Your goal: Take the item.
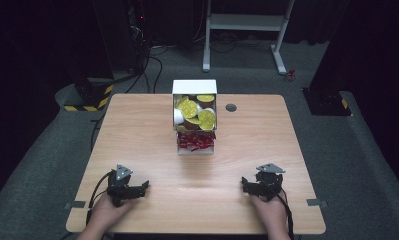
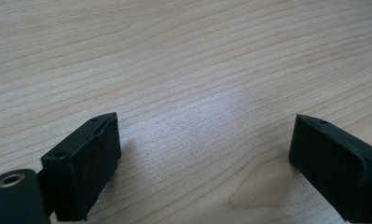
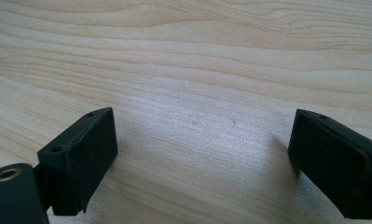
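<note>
Between the two black jaws of the left gripper (image 2: 204, 154) sits bare wood, and the jaws stand wide apart with nothing in them. Its fingers (image 2: 83, 168) hang just over the table (image 1: 137, 130). The right gripper (image 3: 202, 158) looks the same: its jaws are spread wide, and just light wood lies between them. Its fingers (image 3: 81, 163) hold nothing.

From the high view, the left gripper (image 1: 143, 187) rests near the near left corner of the table, held by a hand (image 1: 107, 212). The right gripper (image 1: 245, 183) rests near the near right corner, held by the other hand (image 1: 269, 210). They are well apart from each other, and their tips point toward the middle.

Far from both grippers, at the middle of the far edge, stands a white box (image 1: 194, 87). Round yellow-topped cups (image 1: 199, 112) fill its far part. Small red things (image 1: 196, 141) fill its near part. A small dark round hole (image 1: 231, 107) sits just right of the box.
</note>
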Available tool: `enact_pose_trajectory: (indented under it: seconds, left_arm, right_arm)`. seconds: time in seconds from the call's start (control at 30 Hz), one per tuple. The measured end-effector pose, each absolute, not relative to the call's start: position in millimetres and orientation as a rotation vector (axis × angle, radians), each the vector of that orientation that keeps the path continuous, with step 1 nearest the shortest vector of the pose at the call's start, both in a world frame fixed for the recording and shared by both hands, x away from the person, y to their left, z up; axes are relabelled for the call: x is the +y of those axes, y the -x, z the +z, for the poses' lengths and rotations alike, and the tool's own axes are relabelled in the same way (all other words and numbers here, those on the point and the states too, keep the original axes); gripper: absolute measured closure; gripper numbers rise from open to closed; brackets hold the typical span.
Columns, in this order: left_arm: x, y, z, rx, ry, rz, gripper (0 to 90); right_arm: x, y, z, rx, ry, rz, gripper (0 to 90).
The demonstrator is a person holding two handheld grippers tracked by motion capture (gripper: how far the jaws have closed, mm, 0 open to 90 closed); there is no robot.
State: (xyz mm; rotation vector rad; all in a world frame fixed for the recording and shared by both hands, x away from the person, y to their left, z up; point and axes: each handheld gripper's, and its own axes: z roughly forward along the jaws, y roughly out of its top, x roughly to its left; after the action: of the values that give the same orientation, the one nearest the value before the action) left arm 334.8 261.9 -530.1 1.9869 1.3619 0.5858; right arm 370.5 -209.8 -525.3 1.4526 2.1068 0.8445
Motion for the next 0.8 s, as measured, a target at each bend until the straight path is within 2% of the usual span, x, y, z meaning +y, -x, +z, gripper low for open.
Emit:
enact_pose_trajectory:
  seconds: [0.7,0.8]
  left_arm:
    - [256.9,-335.5,-530.1,1.414,-1.965,0.615,7.9]
    - [256.9,-337.0,-530.3,1.441,-1.967,0.618,4.9]
  right_arm:
    - [-209.8,-368.5,-525.3,2.103,-1.459,0.847,8.1]
    - [-209.8,-368.3,-525.3,2.103,-1.458,0.847,8.3]
